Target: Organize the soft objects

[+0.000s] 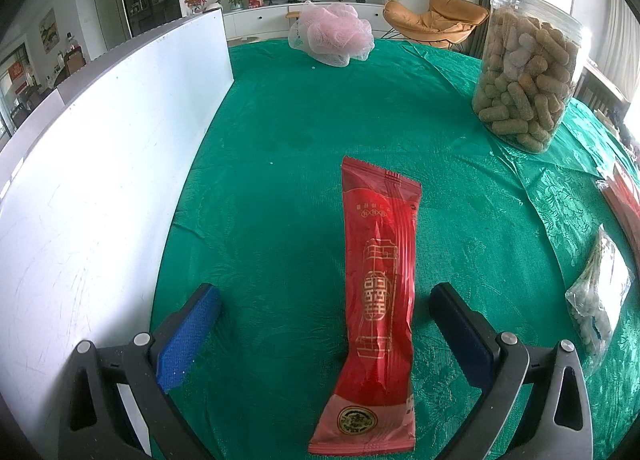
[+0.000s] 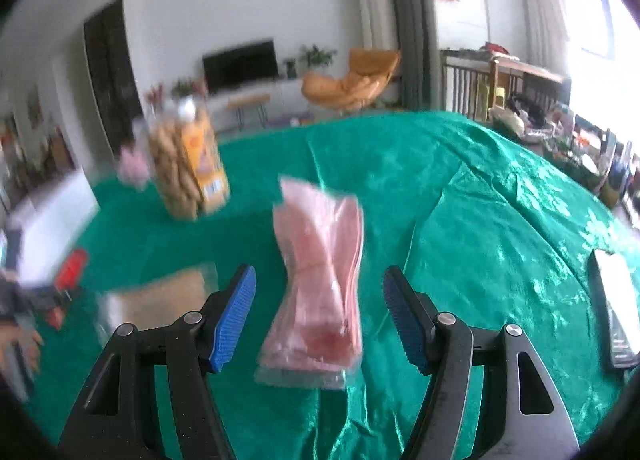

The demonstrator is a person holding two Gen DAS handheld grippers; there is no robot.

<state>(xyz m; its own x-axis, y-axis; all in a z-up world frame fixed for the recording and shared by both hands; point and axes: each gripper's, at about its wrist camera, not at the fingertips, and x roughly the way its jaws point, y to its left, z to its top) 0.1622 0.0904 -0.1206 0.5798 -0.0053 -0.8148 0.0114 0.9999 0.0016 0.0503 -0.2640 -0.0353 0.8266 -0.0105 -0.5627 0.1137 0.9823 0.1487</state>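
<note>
1. The left gripper has its jaws spread wide; a long red sachet lies flat between them on the green-clothed surface, nearer the right-hand jaw and touching neither
2. Ahead of those jaws sit a pink mesh bath pouf and a clear jar of snack sticks (off to the right)
3. The right gripper also stands wide, empty, with a clear bag of pink contents lying between its jaws (blurred)

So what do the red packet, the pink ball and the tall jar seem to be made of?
Red packet: glossy plastic film, crimped ends, shiny creases. Pink ball: soft netting, likely nylon mesh, bunched in ruffles. Jar: clear hard plastic, contents show through.
</note>
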